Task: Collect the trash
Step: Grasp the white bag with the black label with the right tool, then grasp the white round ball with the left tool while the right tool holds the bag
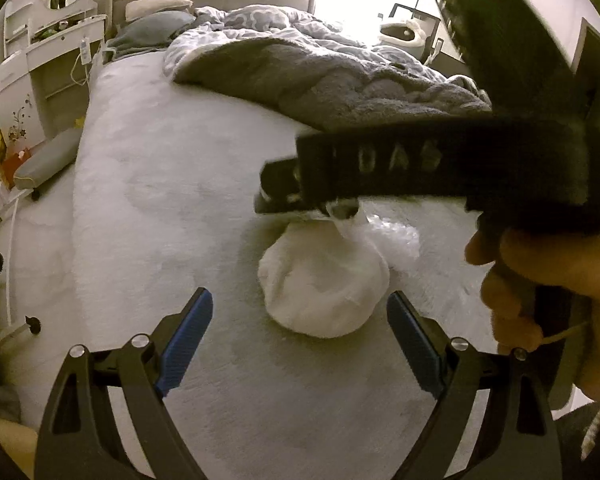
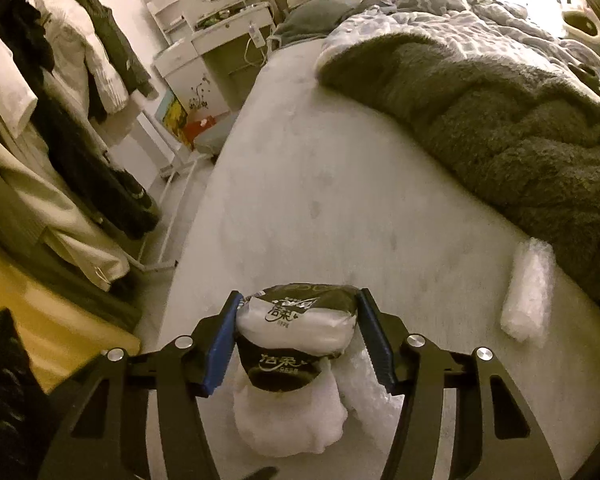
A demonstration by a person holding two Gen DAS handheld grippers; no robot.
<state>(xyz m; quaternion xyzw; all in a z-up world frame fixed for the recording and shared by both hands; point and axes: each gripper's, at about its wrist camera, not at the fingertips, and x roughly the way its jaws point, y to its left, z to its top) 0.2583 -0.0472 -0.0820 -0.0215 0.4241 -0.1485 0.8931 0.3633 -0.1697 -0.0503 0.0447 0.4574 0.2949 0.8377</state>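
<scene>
A white-and-black tissue packet (image 2: 296, 320) sits between the blue pads of my right gripper (image 2: 299, 340), and both pads press on its sides. Under it a white crumpled bundle (image 2: 284, 412) rests on the pale bed sheet (image 2: 300, 200). In the left wrist view the same bundle (image 1: 324, 288) lies just ahead of my left gripper (image 1: 300, 332), which is open with nothing between its fingers. My right gripper (image 1: 276, 196) reaches in from the right over the bundle's top, with a hand (image 1: 540, 280) behind it. A strip of bubble wrap (image 2: 528, 292) lies to the right on the sheet.
A dark fleece blanket (image 2: 500, 128) and a patterned duvet (image 1: 284, 28) cover the far and right side of the bed. Clothes hang on a rack (image 2: 72, 120) at the left. A white dressing table (image 1: 48, 52) and a grey stool (image 1: 48, 160) stand beside the bed.
</scene>
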